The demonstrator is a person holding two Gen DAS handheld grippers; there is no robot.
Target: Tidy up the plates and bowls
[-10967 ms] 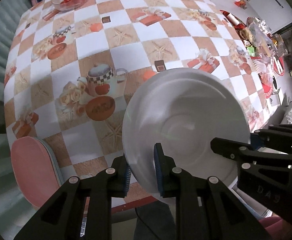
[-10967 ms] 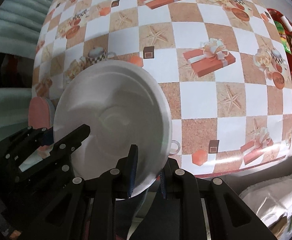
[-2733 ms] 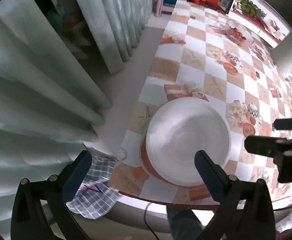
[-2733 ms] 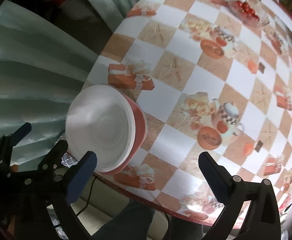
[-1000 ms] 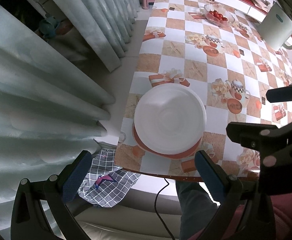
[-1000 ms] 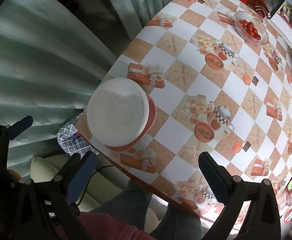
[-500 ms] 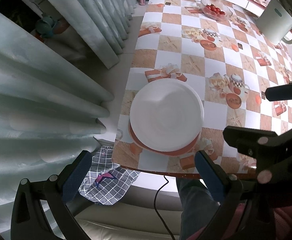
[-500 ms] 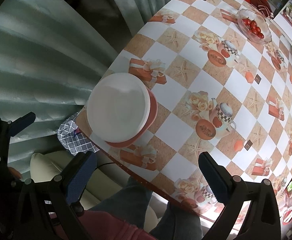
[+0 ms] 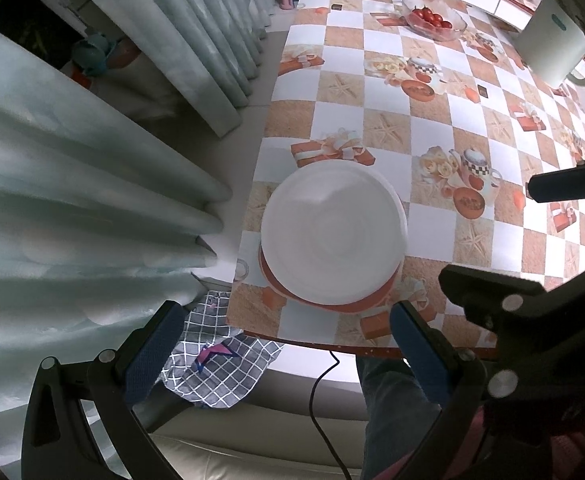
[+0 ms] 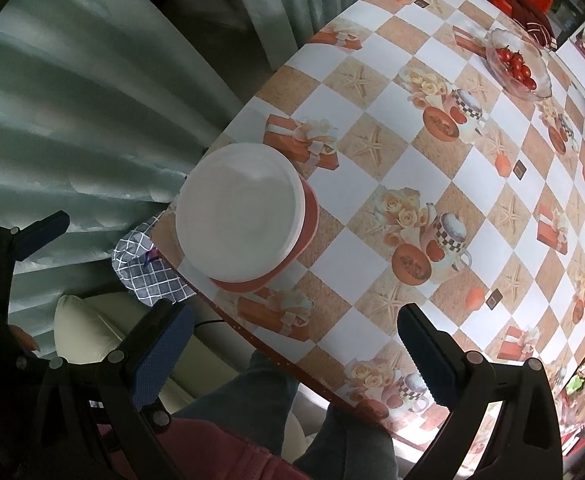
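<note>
with both tools held high above the checked tablecloth table [image 9: 432, 128], the left gripper [image 9: 284, 340] and right gripper [image 10: 292, 344] have their fingers spread wide, holding nothing. the round white plate [image 9: 332, 236] sits stacked on a red-orange bowl [image 10: 310, 216] at the table's near corner, probably to clear space. farther off, a clear glass bowl [image 9: 432, 20] holds red tomatoes.

You're seeing a glass tomato bowl [image 9: 432, 22] sitting upper right, white jug [image 9: 554, 50] beside it, checked cloth [image 9: 224, 368] lying lower left.
</note>
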